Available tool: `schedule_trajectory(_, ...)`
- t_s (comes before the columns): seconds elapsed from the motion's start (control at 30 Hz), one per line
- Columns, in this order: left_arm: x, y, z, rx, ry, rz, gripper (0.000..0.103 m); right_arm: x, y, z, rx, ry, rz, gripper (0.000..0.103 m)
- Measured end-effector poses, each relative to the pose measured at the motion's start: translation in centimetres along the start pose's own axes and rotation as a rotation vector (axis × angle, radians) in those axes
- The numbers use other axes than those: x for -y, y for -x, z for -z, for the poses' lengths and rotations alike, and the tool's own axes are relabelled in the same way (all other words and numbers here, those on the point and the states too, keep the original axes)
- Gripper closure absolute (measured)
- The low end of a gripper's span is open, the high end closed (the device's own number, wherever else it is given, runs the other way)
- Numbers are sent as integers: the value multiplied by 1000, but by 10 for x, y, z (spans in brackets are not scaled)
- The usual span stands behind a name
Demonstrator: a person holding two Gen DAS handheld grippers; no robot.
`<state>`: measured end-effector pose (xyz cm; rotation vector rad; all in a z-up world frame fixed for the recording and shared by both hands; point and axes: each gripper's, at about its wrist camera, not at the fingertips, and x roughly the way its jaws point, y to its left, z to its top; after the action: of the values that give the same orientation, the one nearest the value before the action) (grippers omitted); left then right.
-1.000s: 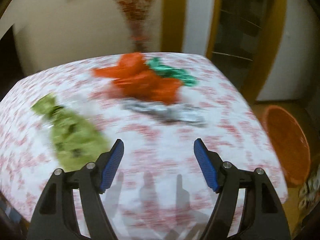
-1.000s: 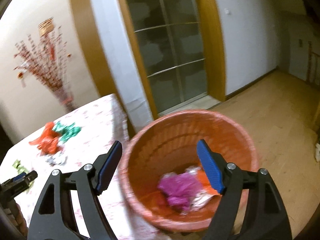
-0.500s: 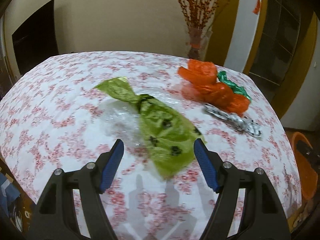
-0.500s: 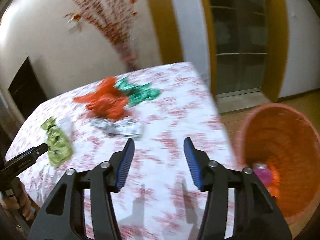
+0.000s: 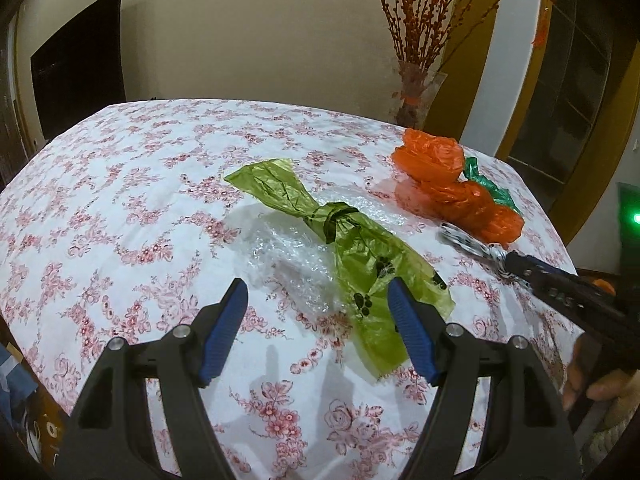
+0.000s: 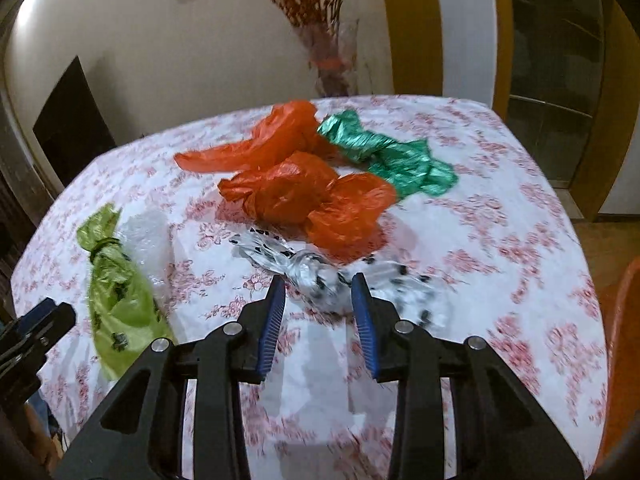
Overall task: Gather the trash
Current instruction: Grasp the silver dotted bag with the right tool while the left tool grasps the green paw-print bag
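Since a second ago the right gripper (image 6: 319,292) has swung away from the orange basket (image 6: 622,360), now only a sliver at the right edge of its view, and over the bench (image 6: 520,248); the left gripper (image 5: 316,312) has shifted from the orange bags to the green one. Nearest the right gripper, its jaws are closing, standing narrow, with the clear black-spotted wrapper (image 6: 320,276) just between the blue tips; whether the pads press it yet cannot be told through the blur. In the left view the left jaws stand wide and empty above the flowered cloth, the lime-green knotted bag (image 5: 360,264) lying between and just beyond them, partly over a crumpled sheet of clear plastic (image 5: 292,260). Beyond the spotted wrapper lies a heap of orange plastic bags (image 6: 304,188), touching it, and behind those a dark green crinkled bag (image 6: 392,152). At the far edge of the bench stands a glass vase of red twigs (image 5: 416,92), against the cream wall.
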<state>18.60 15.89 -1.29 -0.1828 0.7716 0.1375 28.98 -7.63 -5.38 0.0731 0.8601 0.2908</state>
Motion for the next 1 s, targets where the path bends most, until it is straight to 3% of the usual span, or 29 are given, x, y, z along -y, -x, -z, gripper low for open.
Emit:
schedule_trajectory(0.03,1,-1,0,0,-2,0,32,-2,-5,-1,-11,12,12,70)
schedule_trajectory(0.1,2,-2,-1,3,-7,0,32,-5,-12,0,-32,39,34,85)
schedule_trajectory(0.17,2,-3,-4,8,-9,-1,32,-3,-8,2,-24,38,31,90)
schedule_trajectory(0.33,-1,-12,-22,5,7,-2,33,3,2,11,-20,24,8,93)
schedule_trajectory(0.5,2,-33,-38,-36,22,-7,39,7,13,18,-16,10,-14,93)
schedule_trajectory(0.7,9,-63,-37,-121,30,0,56,14,19,25,-20,-2,-12,93)
schedule_trajectory(0.87,29,-64,-34,-92,-15,66,84,21,25,29,-16,-15,-2,93)
schedule_trajectory(1.0,42,-59,-34,-68,-43,86,92,31,32,30,-8,-31,9,93)
